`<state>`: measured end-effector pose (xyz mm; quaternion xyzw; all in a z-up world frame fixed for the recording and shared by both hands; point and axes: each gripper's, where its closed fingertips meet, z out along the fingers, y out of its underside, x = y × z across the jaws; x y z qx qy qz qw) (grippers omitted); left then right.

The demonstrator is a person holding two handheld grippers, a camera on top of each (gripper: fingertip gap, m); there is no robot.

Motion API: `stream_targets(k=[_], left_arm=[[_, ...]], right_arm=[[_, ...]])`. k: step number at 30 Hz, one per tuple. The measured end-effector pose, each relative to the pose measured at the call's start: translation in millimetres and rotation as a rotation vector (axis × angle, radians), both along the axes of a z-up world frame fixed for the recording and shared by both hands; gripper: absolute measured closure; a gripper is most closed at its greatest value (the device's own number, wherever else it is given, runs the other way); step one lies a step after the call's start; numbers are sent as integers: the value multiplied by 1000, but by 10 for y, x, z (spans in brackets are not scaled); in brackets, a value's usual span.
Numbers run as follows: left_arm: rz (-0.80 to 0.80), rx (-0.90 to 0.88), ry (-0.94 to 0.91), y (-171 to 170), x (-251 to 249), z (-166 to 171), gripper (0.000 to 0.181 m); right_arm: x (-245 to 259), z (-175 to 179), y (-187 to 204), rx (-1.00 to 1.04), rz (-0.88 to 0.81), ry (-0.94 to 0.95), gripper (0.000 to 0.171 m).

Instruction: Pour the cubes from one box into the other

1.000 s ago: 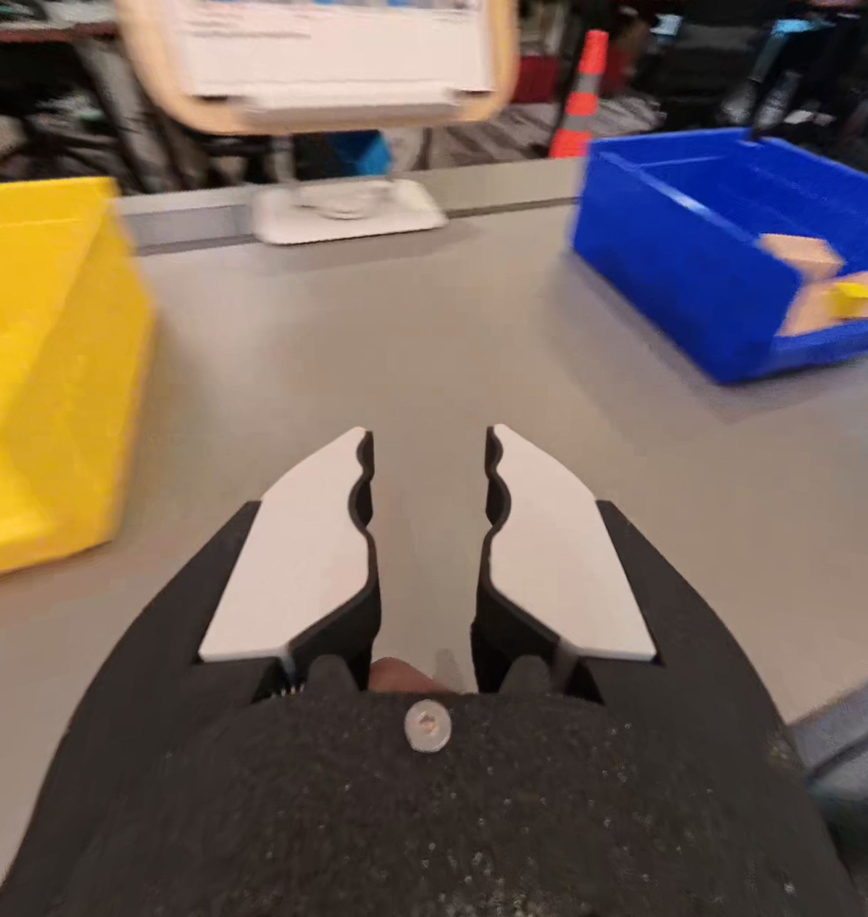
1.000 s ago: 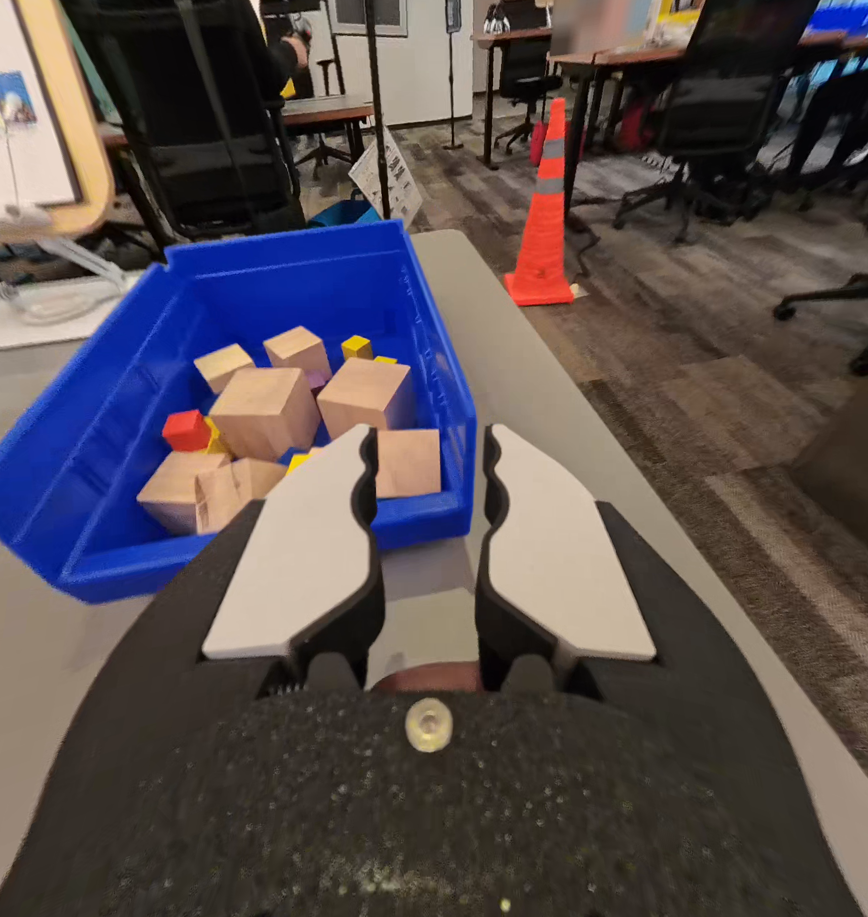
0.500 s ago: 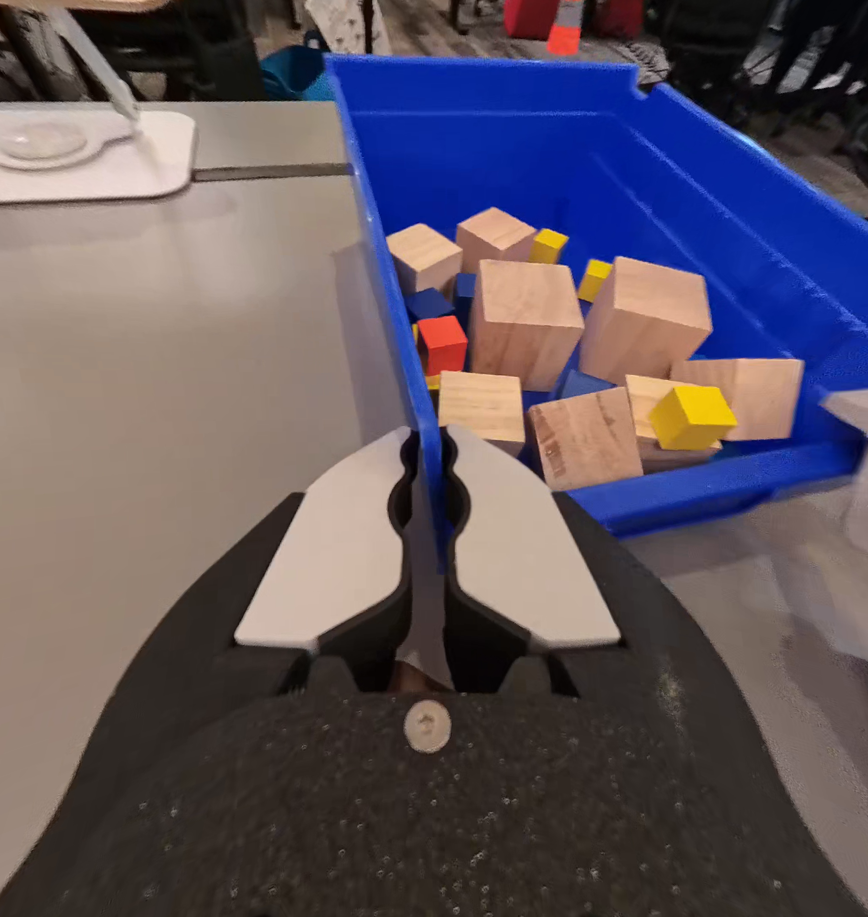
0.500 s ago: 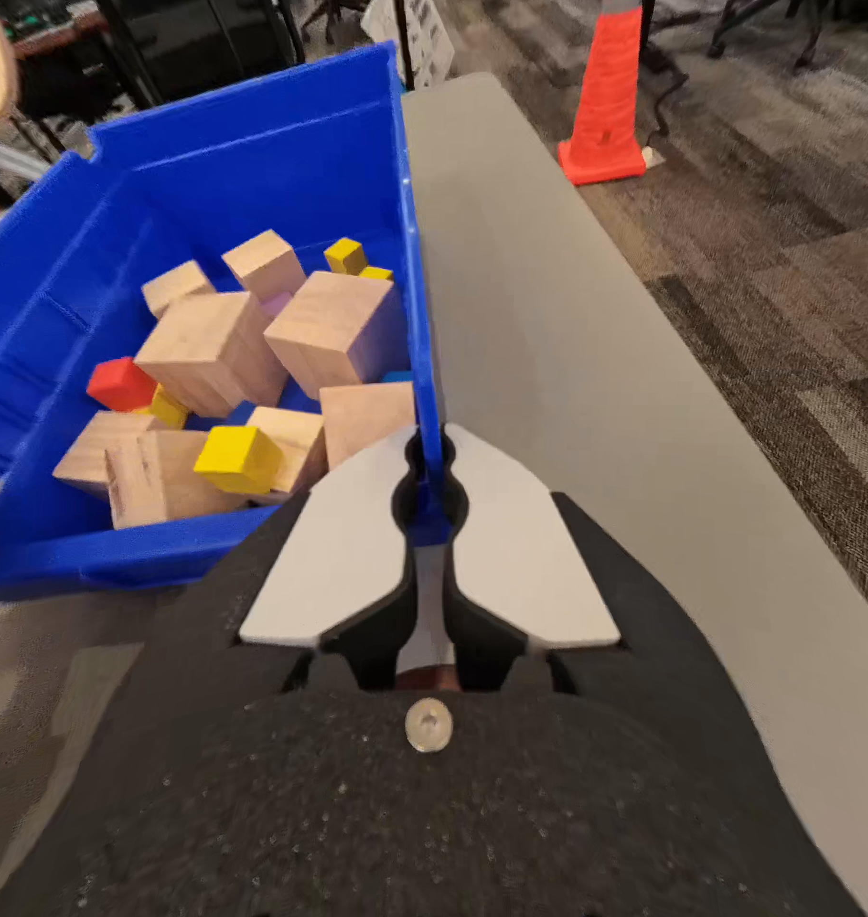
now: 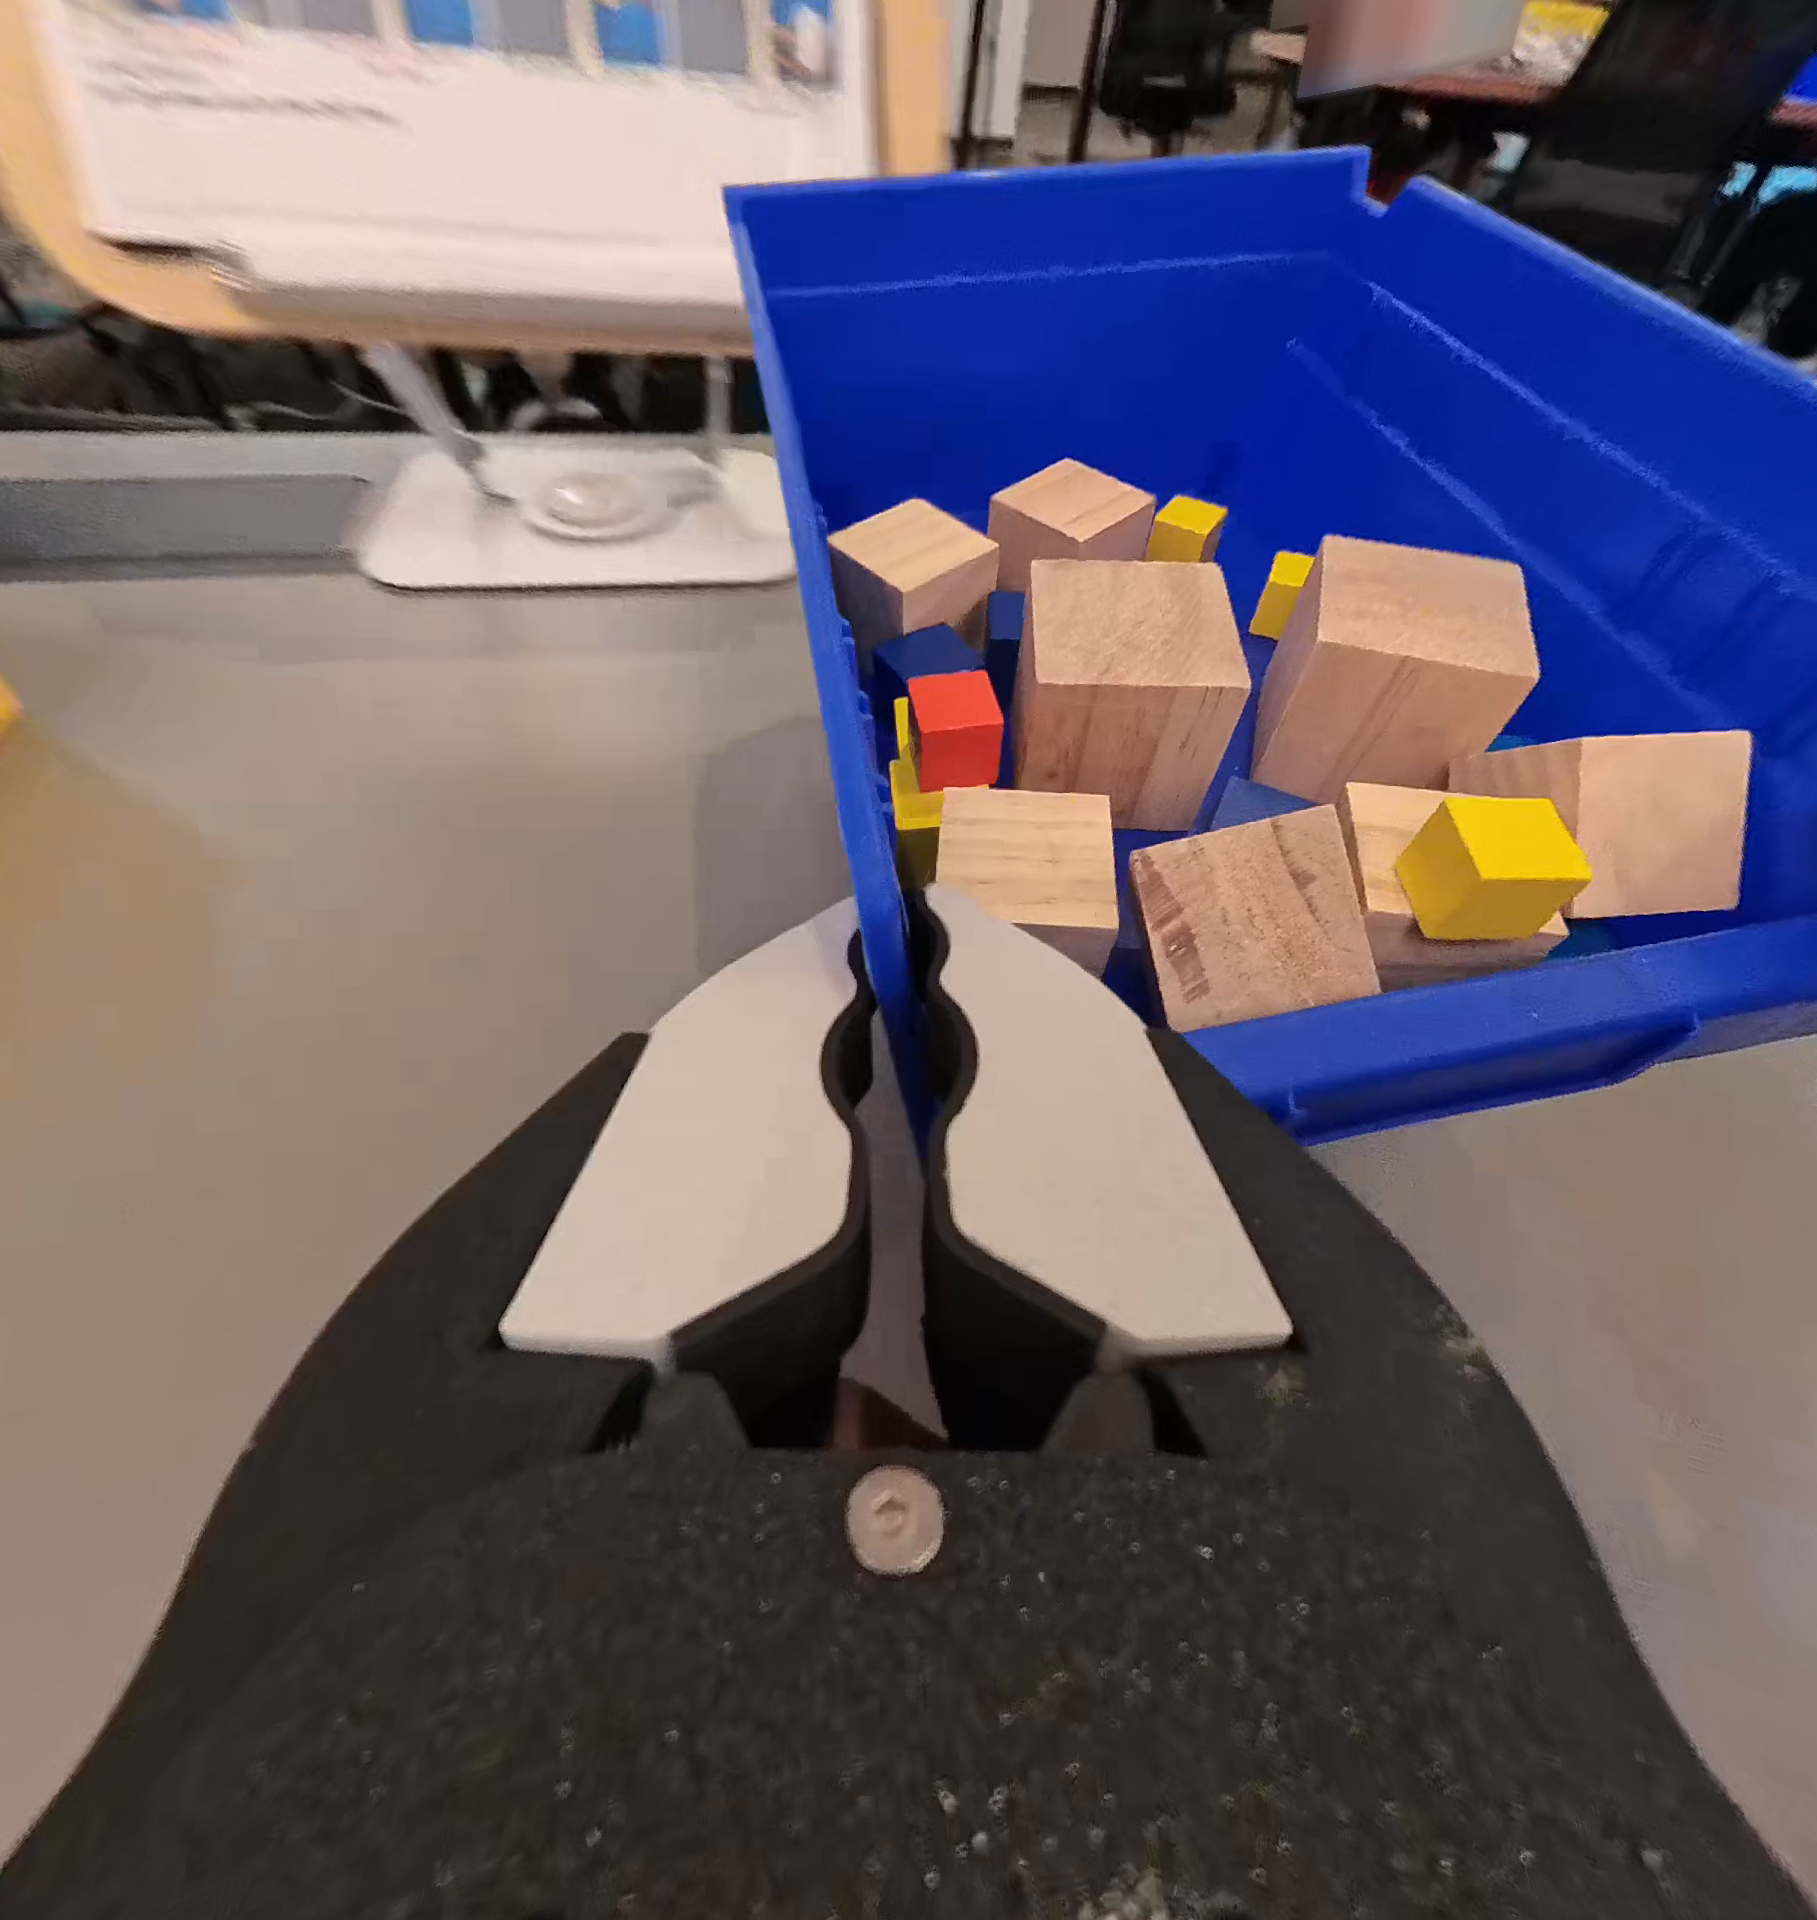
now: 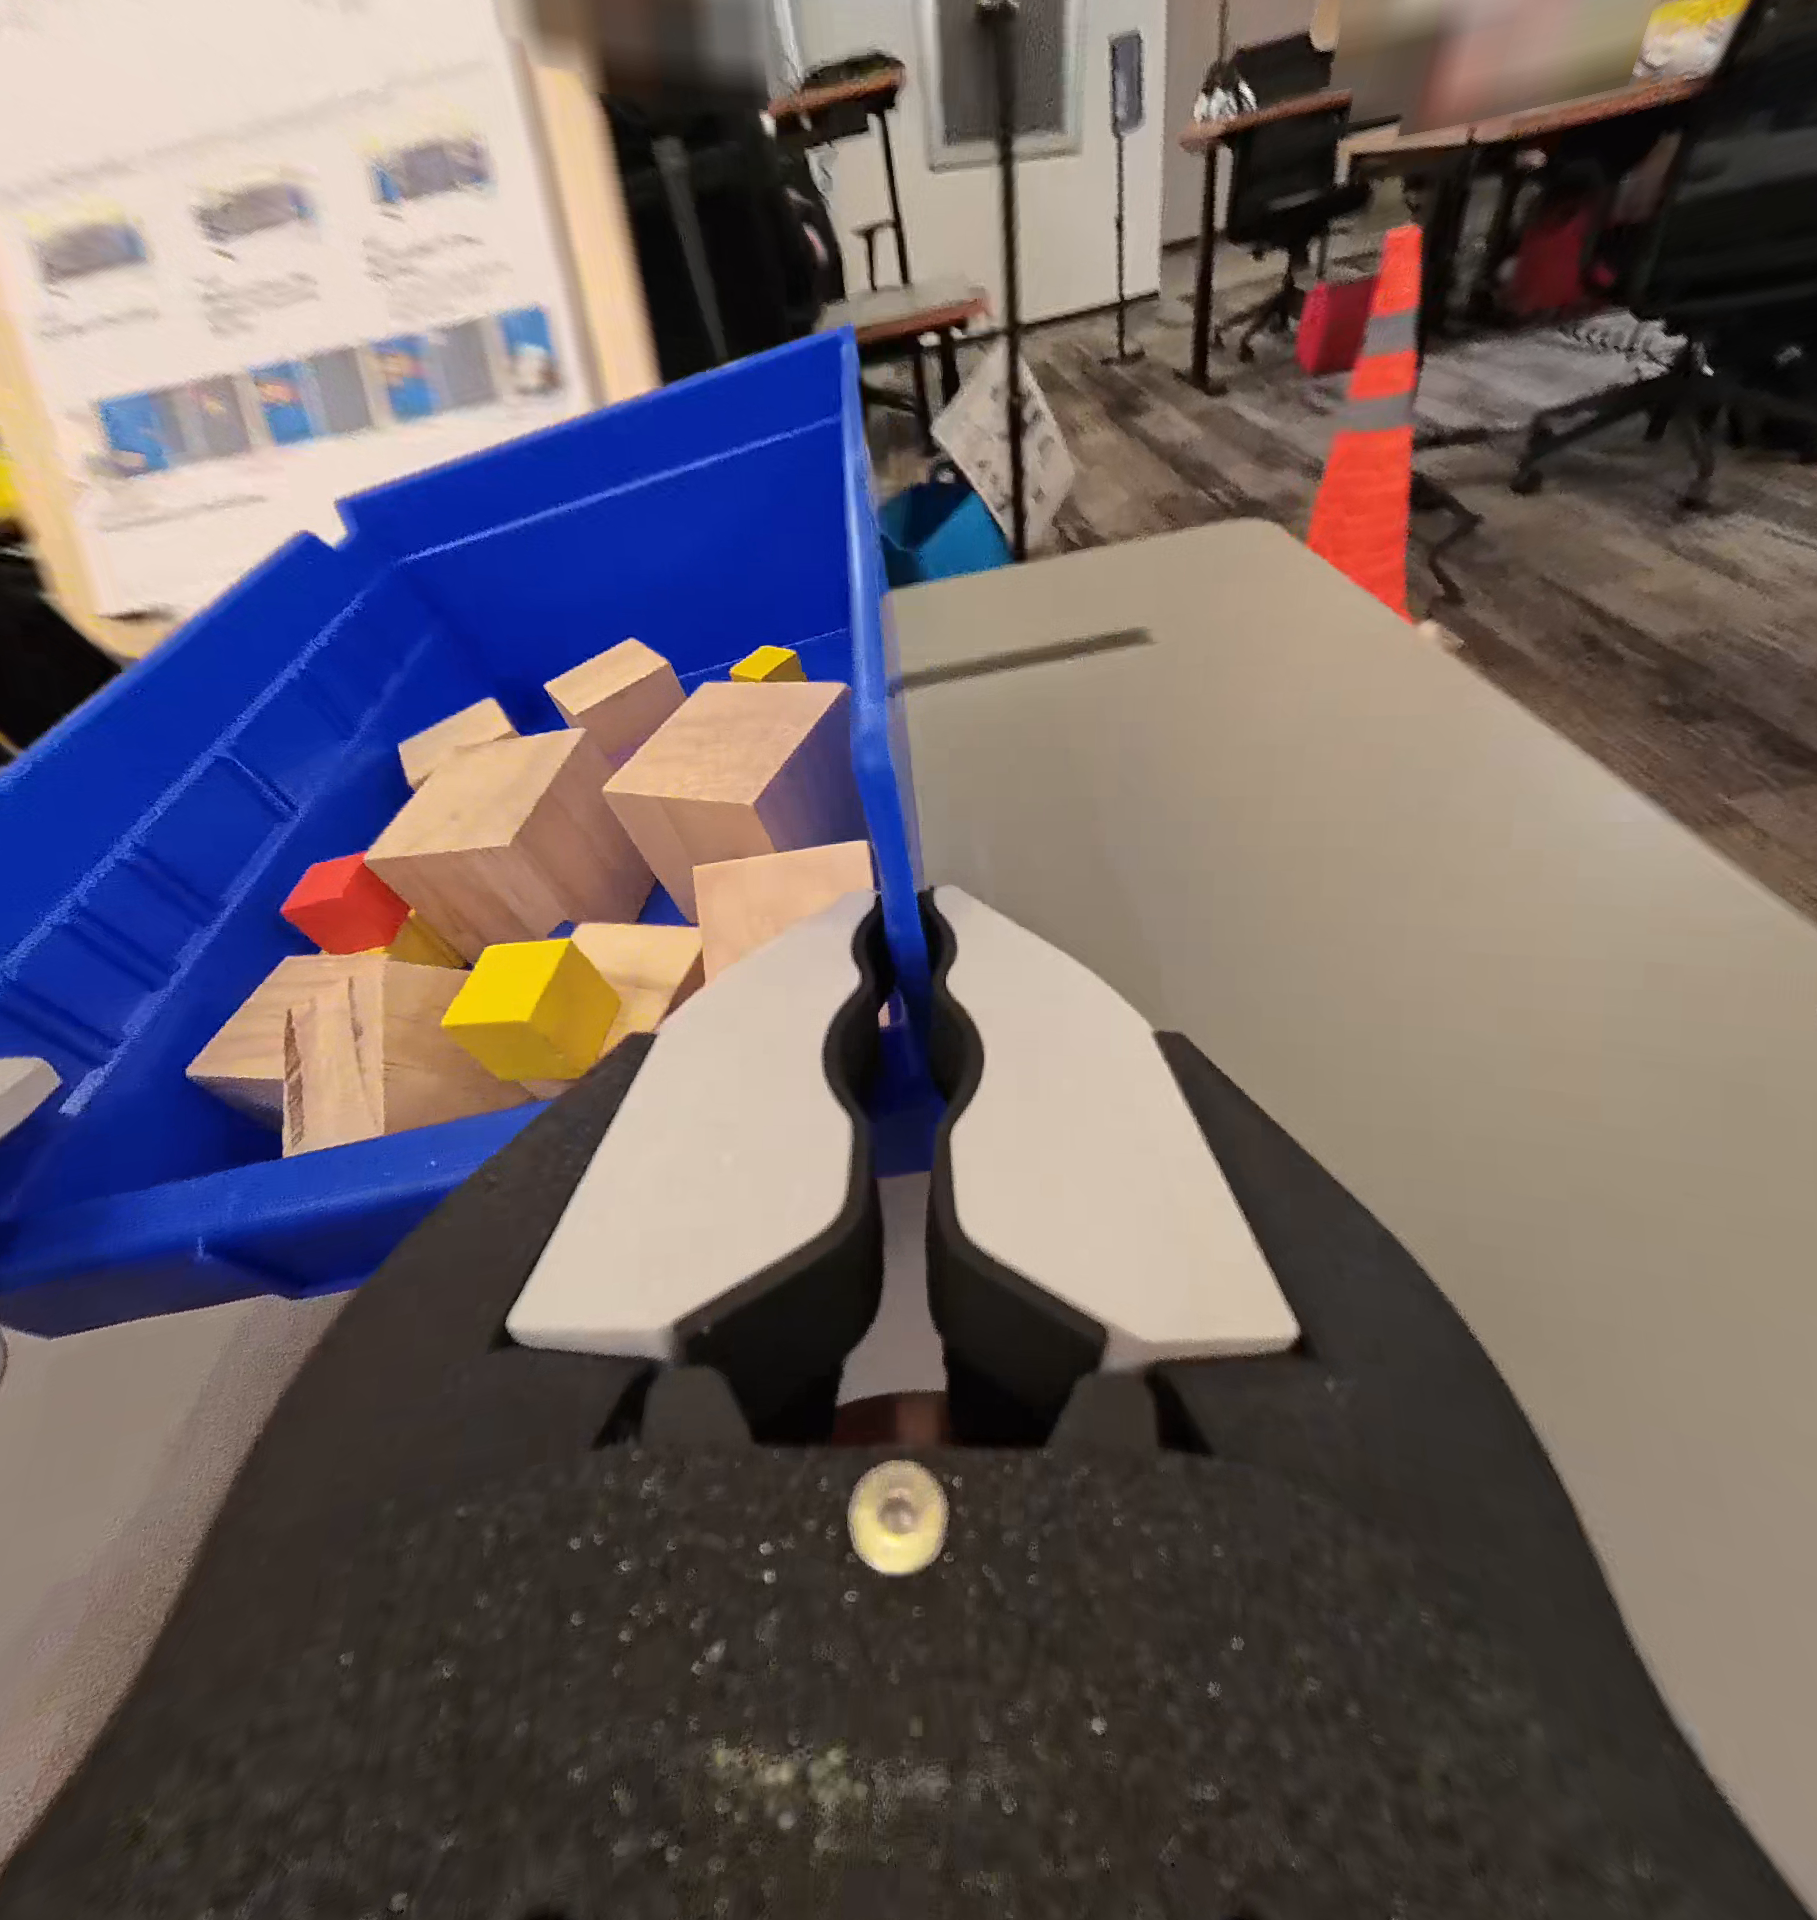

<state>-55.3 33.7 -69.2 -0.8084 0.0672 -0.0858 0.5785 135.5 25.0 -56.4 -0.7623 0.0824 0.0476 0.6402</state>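
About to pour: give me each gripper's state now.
Left gripper: shut on the blue box's left wall.
Right gripper: shut on its right wall.

Even, fairly bright indoor light is falling from overhead, giving soft shadows under the blue plastic box on the smooth grey worktop. The wooden and painted cubes are showing sharp, while the white poster board behind is smearing with motion blur. Wide-angle distortion is bending straight lines near the edges of both views.
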Motion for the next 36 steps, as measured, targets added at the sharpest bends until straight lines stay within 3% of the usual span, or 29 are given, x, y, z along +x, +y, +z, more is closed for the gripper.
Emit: stream_targets(k=[5,11,16,18,20,21,22,24,26,30,33,36], left_arm=[[33,16,62,38,-1159,133,178],[45,-90,44,126,-2008,-297,178],[-17,-181,82,106,-2114,-585,176],[-97,-175,36,-79,-2157,-500,157],[-140,-177,-34,-378,-2356,-397,157],[-169,-179,-113,-553,-2478,-344,157],[-178,-187,-198,-718,-2651,-311,156],[-98,-182,-306,-945,-3187,-289,151],[42,-125,-257,-1012,-3850,-288,148],[213,-129,-85,-644,-4763,-334,141],[186,-97,-126,-114,-4883,-270,138],[231,-197,-30,344,-4987,-487,136]], right_arm=[[-1157,-66,83,3,60,39,168],[-2007,-524,168,-98,79,75,168],[-2123,-723,199,-175,89,164,164],[-2098,-640,135,-143,164,234,160],[-1959,-478,12,-77,207,223,143],[-1910,-383,-50,-32,246,211,147],[-1870,-297,-112,11,293,190,156],[-1742,-208,-216,35,345,131,156],[-1631,-47,-296,86,351,107,153],[-1802,251,-434,186,421,61,153],[-2212,246,-529,171,552,71,153],[-2570,161,-624,130,639,34,153]])
